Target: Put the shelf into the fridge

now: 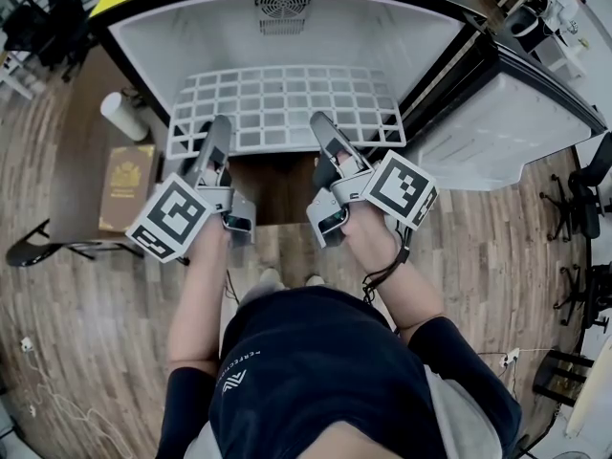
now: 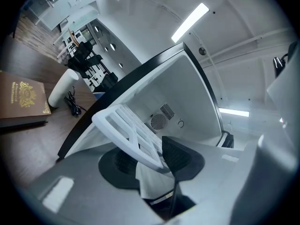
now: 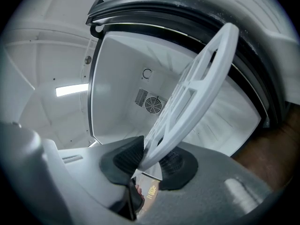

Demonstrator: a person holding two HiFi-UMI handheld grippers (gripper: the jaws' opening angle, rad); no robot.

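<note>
The white grid shelf (image 1: pixel 287 108) hangs level in front of the open fridge (image 1: pixel 287 36), its far edge just inside the mouth. My left gripper (image 1: pixel 218 130) is shut on the shelf's near edge at the left, and my right gripper (image 1: pixel 322 128) is shut on the same edge at the right. In the left gripper view the shelf (image 2: pixel 126 125) runs between the dark pads (image 2: pixel 178 156) of the left gripper (image 2: pixel 150 158). In the right gripper view the shelf (image 3: pixel 197 88) rises from the right gripper (image 3: pixel 150 161) toward the fridge's fan vent (image 3: pixel 152 105).
The fridge door (image 1: pixel 507 122) stands open to the right. On a dark table (image 1: pixel 81 161) to the left lie a brown book (image 1: pixel 126 185) and a white roll (image 1: pixel 122 115). Office chairs (image 1: pixel 574 199) stand at the right on the wood floor.
</note>
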